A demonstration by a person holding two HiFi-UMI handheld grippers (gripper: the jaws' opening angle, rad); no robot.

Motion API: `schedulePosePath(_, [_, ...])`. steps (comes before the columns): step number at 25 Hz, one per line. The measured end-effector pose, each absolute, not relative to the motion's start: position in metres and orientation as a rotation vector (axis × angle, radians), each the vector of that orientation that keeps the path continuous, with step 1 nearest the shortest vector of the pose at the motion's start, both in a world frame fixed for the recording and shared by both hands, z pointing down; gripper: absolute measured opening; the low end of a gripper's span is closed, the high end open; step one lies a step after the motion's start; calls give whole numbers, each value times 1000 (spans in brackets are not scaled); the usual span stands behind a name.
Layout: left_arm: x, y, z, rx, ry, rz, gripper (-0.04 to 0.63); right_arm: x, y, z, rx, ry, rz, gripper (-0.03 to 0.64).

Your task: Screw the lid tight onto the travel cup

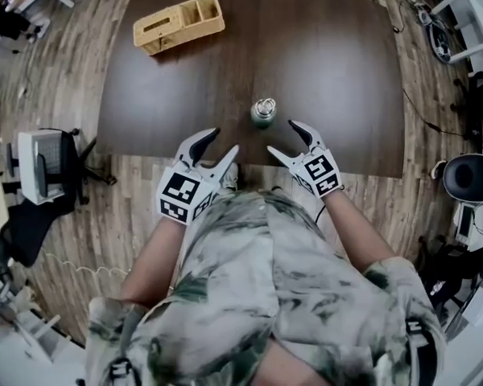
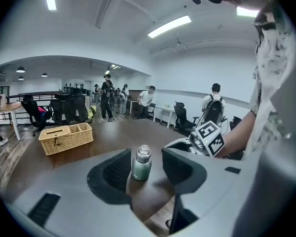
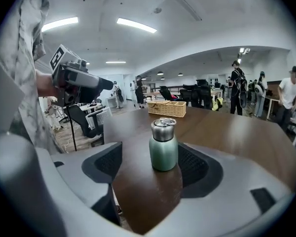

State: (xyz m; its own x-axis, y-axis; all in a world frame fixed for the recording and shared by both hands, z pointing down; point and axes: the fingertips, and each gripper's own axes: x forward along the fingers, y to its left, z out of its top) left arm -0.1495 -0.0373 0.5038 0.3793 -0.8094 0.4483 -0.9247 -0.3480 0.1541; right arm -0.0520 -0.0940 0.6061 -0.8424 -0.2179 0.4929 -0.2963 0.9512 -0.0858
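Head view: big dark surface (image 1: 330, 71), with a wicker basket (image 1: 179, 23) up at 11 o'clock. Left tongs (image 1: 225, 139) and right tongs (image 1: 280, 137) sit at 7 and 5 o'clock of the cup (image 1: 263, 116), both spread wide and gripping nothing. The cup stands upright near the surface's 6 o'clock edge, its steel lid (image 1: 264, 104) on top.

A rectangular woven wicker basket (image 1: 179, 23) with compartments sits near the far left corner of the dark brown wooden table (image 1: 330, 79). A grey office chair (image 1: 44, 166) stands on the wood-plank floor (image 1: 133, 215) beside it.
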Motion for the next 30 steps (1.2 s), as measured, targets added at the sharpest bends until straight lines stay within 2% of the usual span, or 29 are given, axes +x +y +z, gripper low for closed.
schedulePosePath(17, [-194,-75,516,2418,-1241,507,193,-100,-132,662,617,-2535,301,405])
schedulePosePath(30, [-218,-78,527,2470,-1124,554,193,-119,-151,685,782,-2527,306,408])
